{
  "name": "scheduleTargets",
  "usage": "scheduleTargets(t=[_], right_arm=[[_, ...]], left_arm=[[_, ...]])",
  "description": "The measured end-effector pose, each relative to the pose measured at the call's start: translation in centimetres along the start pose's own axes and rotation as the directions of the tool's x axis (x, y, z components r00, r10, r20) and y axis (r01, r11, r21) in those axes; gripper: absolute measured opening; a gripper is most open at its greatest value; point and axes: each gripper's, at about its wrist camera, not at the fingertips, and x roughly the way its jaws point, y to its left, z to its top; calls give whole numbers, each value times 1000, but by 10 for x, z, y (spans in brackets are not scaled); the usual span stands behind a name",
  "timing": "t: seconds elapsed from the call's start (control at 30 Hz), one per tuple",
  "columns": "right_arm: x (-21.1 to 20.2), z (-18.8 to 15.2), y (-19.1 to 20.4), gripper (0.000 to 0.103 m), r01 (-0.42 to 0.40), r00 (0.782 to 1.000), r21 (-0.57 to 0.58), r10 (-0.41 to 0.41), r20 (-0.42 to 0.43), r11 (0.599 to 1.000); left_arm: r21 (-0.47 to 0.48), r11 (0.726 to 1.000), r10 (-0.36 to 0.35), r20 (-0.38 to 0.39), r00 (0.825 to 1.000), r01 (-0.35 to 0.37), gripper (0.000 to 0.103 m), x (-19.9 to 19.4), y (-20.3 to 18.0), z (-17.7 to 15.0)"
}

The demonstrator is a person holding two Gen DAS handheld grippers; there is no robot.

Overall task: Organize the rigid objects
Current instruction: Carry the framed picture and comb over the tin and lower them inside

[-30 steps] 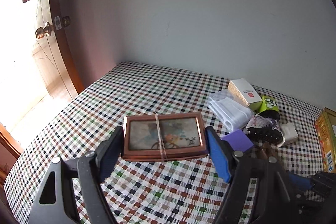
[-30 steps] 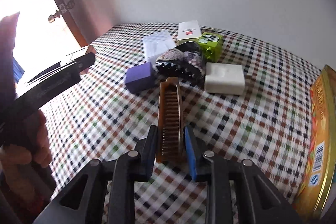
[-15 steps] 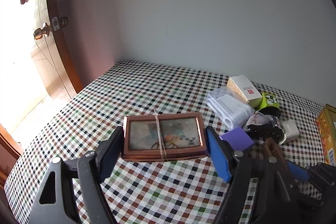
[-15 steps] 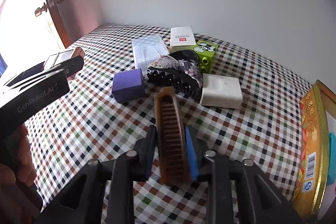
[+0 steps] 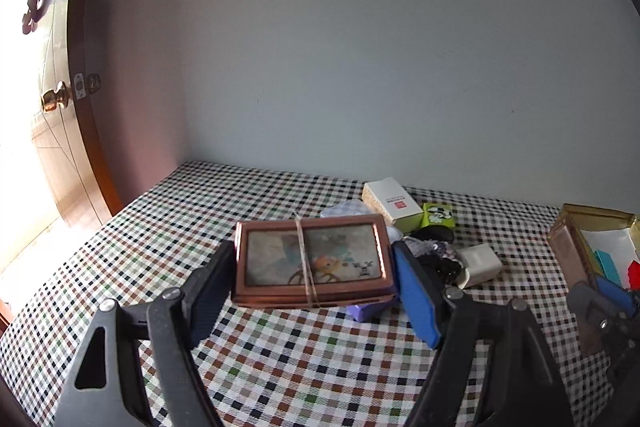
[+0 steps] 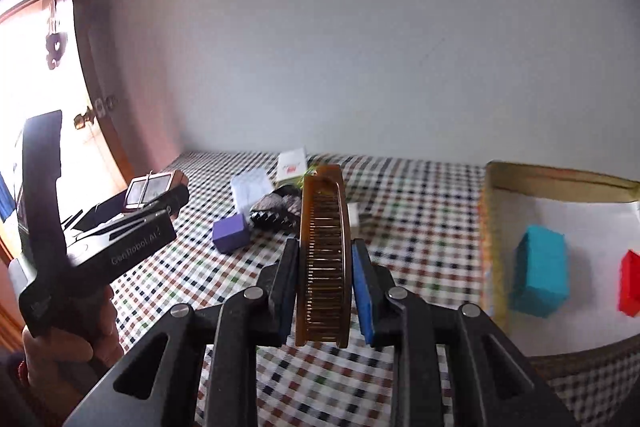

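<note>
My left gripper [image 5: 314, 287] is shut on a copper-framed picture box [image 5: 312, 261] bound with a rubber band, held above the checked tablecloth. My right gripper [image 6: 324, 279] is shut on a brown comb [image 6: 323, 255], held up off the table beside the gold box [image 6: 494, 243]. The gold box holds a teal block [image 6: 540, 273] and a red block [image 6: 630, 283]. The left gripper with the picture box [image 6: 154, 187] shows at the left of the right wrist view.
On the table lie a purple block [image 6: 231, 233], a dark hair claw [image 6: 276, 213], a white soap-like block [image 5: 480, 265], a white carton [image 5: 394, 205], a green box [image 5: 439, 215] and a white packet [image 6: 250, 187]. A wall stands behind; a wooden door [image 5: 60, 99] stands left.
Both grippers have lifted their objects off the table. The right gripper has swung right with the comb, next to the gold box. The left gripper has shifted right, over the purple block.
</note>
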Motion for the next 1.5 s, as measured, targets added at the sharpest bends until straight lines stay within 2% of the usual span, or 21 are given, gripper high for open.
scheduleTargets(t=[0.17, 0.3, 0.53, 0.87, 1.1, 1.5], right_arm=[[-15, 1, -11, 28, 42, 998, 3, -42, 49, 999], [-18, 1, -18, 28, 62, 996, 15, -62, 61, 998], [-27, 3, -12, 28, 106, 988, -25, -102, 117, 994], [-41, -2, -16, 28, 147, 977, -56, -136, 161, 988], [-49, -4, -31, 28, 181, 970, -51, -170, 173, 982], [-67, -3, -65, 28, 256, 945, -20, -245, 215, 967]], left_arm=[[-21, 998, -57, 27, 998, 58, 77, -11, -6, -2], [-17, 997, -81, 10, 997, 82, 77, -10, -17, -6], [27, 999, -41, 10, 999, 41, 77, -12, -35, -10], [56, 998, -26, 2, 1000, 26, 77, -19, -54, -15], [52, 998, -36, -7, 999, 36, 77, -23, -68, -18], [69, 996, -61, 2, 998, 61, 77, -32, -104, -16]])
